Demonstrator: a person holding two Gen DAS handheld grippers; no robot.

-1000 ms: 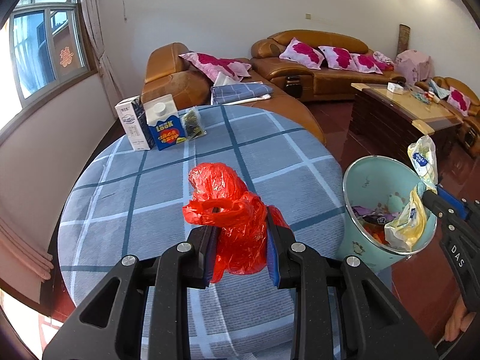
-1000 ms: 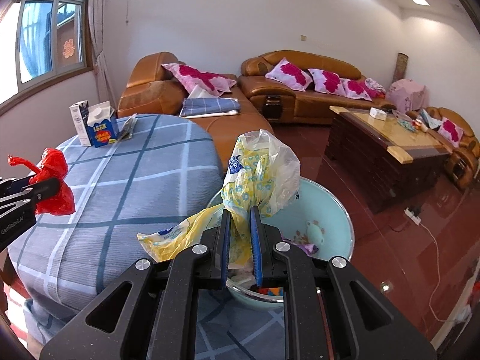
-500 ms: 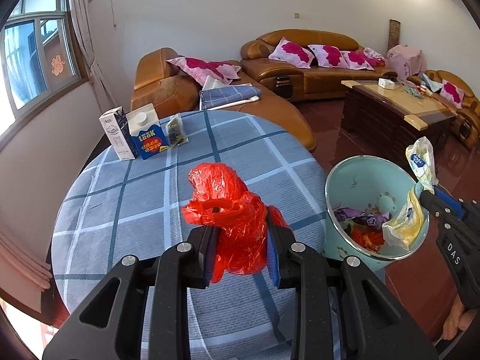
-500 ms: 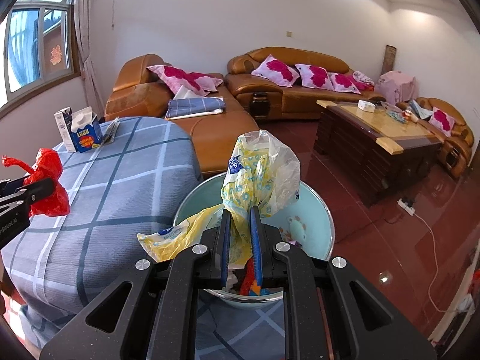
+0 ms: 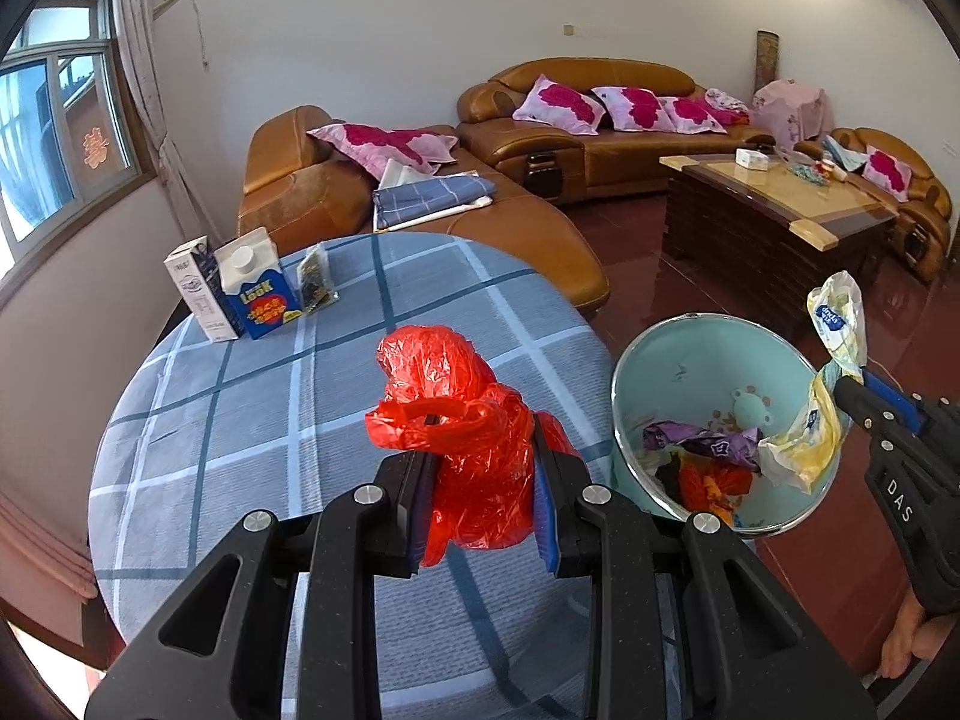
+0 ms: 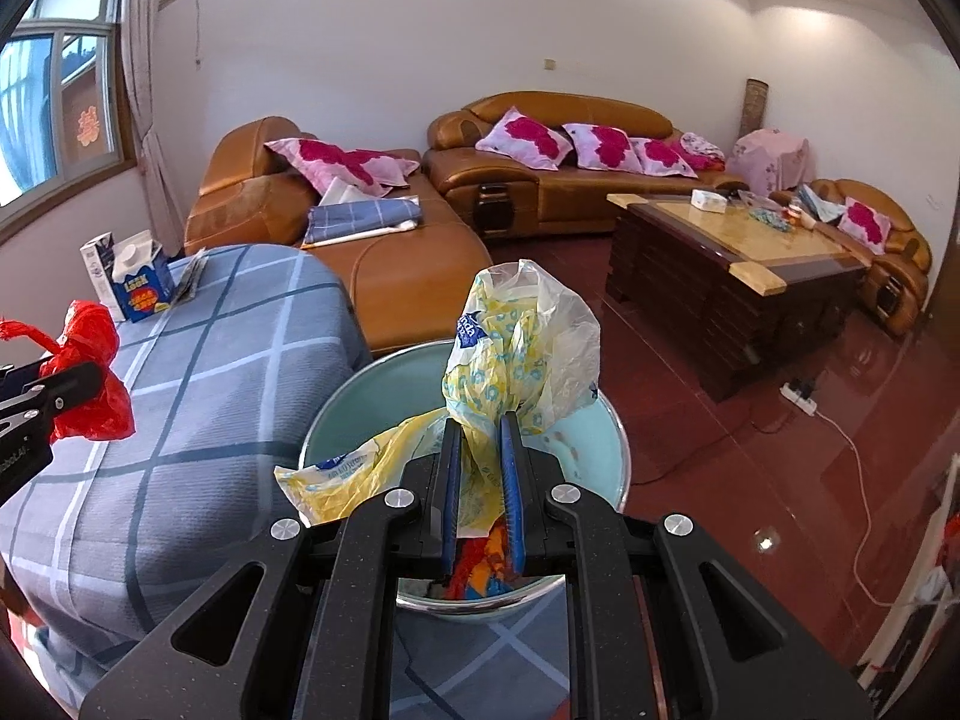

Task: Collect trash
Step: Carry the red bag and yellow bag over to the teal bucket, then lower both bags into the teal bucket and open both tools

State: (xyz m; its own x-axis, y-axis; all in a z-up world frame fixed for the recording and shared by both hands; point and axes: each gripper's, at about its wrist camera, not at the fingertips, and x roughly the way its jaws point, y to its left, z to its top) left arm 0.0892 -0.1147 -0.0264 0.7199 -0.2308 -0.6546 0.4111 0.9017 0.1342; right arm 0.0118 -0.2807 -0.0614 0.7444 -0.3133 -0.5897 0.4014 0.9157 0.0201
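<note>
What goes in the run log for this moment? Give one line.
left tool: shut on red bag, over table | right tool: shut on yellow bag, over bin

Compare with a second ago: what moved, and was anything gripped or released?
Both grippers shifted toward the bin: the yellow bag now hangs over its opening, and the red bag sits nearer the table's edge. Nothing was released; both grips are unchanged, and the cartons have not moved.

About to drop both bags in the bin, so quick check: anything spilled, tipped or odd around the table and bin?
Nothing spilled. The two cartons stand upright on the table. The bin looks tilted in the left view, perhaps from the fisheye. The red bag and yellow bag are each clamped in a hand-held gripper.
</note>
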